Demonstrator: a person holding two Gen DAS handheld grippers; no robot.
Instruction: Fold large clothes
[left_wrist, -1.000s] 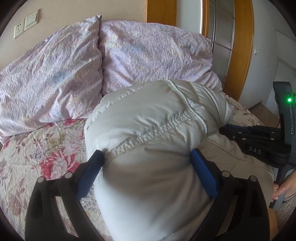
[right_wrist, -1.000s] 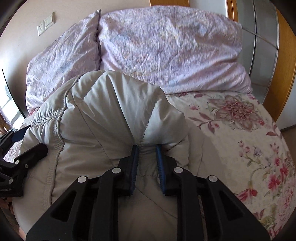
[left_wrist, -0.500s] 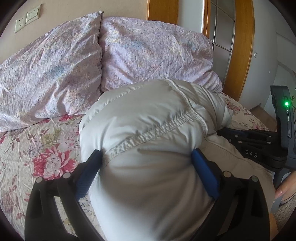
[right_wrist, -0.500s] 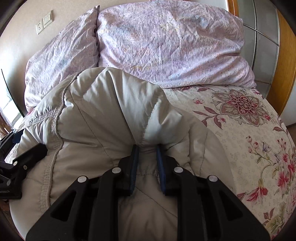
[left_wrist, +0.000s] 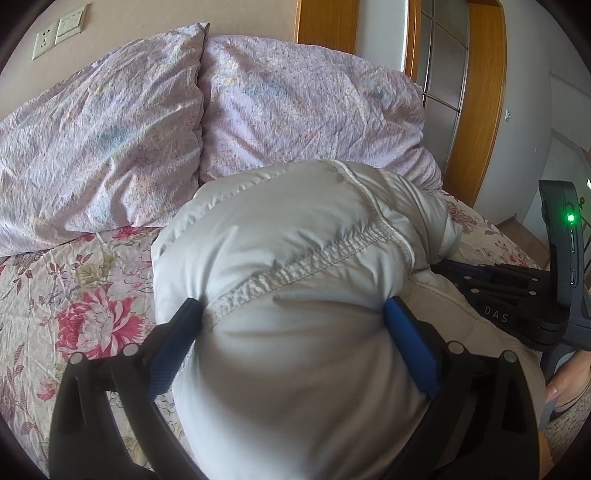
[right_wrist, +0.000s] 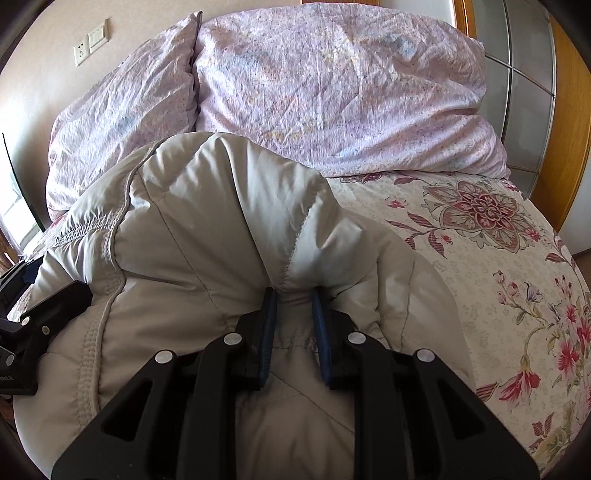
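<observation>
Puffy grey jacket (left_wrist: 295, 266) bulging forward beyond both grips: left gripper (left_wrist: 293, 314) spread wide around it, right gripper (right_wrist: 293, 299) pinching narrowly.

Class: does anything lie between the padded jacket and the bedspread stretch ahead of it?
Nothing visible: bare floral bedspread lies ahead of the jacket, up to the pillows. Both tongs, left and right, grip it.

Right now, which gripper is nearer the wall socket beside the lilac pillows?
Left. The left gripper holds the padded grey jacket on the wall socket side; the right gripper holds it farther over.
</observation>
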